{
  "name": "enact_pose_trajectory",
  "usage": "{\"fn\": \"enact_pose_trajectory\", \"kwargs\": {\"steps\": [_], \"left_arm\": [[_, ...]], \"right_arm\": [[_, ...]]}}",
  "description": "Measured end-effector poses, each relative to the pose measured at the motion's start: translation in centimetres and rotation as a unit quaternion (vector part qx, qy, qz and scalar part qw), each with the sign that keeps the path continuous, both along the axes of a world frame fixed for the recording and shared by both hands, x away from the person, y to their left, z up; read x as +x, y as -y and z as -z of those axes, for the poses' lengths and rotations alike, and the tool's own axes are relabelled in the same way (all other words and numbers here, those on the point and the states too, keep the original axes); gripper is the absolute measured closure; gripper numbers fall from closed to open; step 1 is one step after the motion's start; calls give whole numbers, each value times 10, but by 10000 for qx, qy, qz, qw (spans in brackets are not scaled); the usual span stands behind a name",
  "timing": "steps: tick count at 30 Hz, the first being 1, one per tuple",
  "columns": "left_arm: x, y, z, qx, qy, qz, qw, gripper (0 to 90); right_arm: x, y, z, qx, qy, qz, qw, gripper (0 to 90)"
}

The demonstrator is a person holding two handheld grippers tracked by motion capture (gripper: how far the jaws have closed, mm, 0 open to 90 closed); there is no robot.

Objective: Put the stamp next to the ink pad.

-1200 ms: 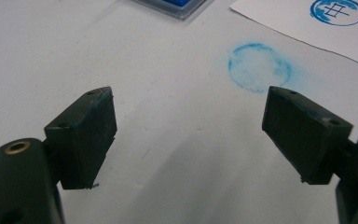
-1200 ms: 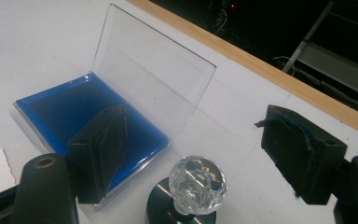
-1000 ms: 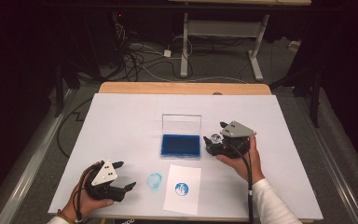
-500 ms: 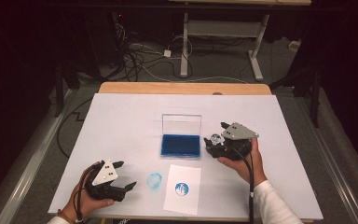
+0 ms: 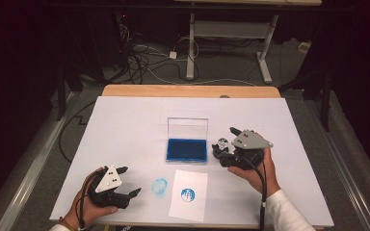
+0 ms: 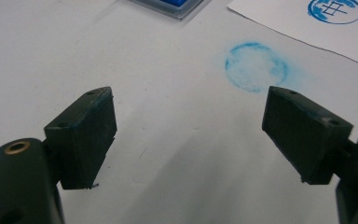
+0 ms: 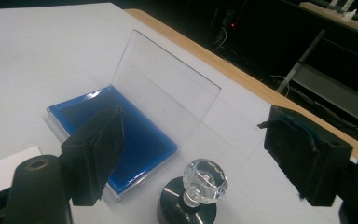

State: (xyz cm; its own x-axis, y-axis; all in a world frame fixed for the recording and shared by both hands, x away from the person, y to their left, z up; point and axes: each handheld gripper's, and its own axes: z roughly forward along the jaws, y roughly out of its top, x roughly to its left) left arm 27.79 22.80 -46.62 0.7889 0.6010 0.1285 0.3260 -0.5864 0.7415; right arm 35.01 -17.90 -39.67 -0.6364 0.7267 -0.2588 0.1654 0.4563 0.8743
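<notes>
Blue ink pad (image 5: 186,150) lies open; right gripper (image 5: 225,153) gapes around the stamp (image 7: 196,191), left gripper (image 5: 127,182) gapes empty.

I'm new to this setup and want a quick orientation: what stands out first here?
The open blue ink pad, clear lid upright, sits mid-table. Just right of it stands a stamp with a crystal knob, between the open jaws of the right hand-held gripper. Nearer the person lie a paper with a blue stamped mark and a blue ink smudge on the table.
</notes>
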Motion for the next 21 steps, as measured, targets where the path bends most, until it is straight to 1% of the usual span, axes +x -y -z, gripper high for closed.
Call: {"fn": "enact_pose_trajectory", "kwargs": {"steps": [3, 13, 15, 17, 21], "left_arm": [[0, 0, 0, 6, 7, -7, 10000, 171], [-1, -1, -1, 19, 38, -35, 10000, 171], [-1, -1, -1, 20, 53, -40, 10000, 171], [-1, -1, -1, 22, 56, -43, 10000, 171], [-1, -1, -1, 28, 58, -52, 10000, 171]], "right_arm": [[-2, 1, -1, -23, 22, -7, 10000, 198], [-11, 5, -4, 36, 85, -25, 10000, 193], [-13, 5, -5, -4, 109, -43, 9999, 193], [-15, 6, -5, 25, 109, -53, 9999, 193], [-18, 7, -6, 3, 128, -65, 9999, 193]]}}
